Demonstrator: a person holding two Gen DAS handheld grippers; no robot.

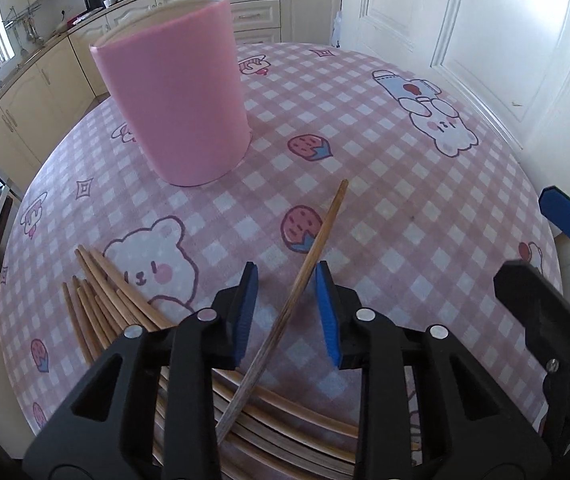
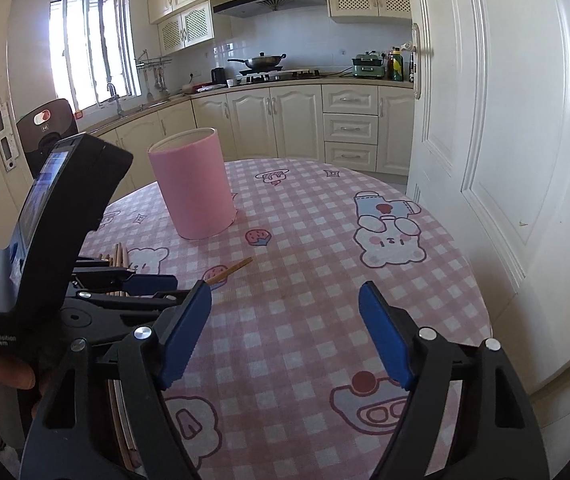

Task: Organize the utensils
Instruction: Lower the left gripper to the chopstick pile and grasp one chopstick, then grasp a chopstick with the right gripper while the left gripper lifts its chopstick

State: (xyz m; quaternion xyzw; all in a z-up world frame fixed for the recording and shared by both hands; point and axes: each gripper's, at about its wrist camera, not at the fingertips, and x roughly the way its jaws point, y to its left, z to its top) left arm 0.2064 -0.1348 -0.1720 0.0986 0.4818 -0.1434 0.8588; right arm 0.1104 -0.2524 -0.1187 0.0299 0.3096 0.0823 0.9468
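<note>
One chopstick [image 1: 317,240] lies between the left gripper [image 1: 287,308]'s half-closed pads—apparently untouched (right gripper [image 2: 285,336] gapes, empty)—tip toward the pink holder [image 1: 177,96].

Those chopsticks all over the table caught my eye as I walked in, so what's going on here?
A person holding a gripper in each hand is tidying chopsticks. The left gripper straddles a single chopstick, angled across the pile of chopsticks; its pads are not clearly pressing on it. The right gripper hangs open over the checked tablecloth, holding nothing. The pink cup stands upright beyond; no chopstick shows above its rim.
</note>
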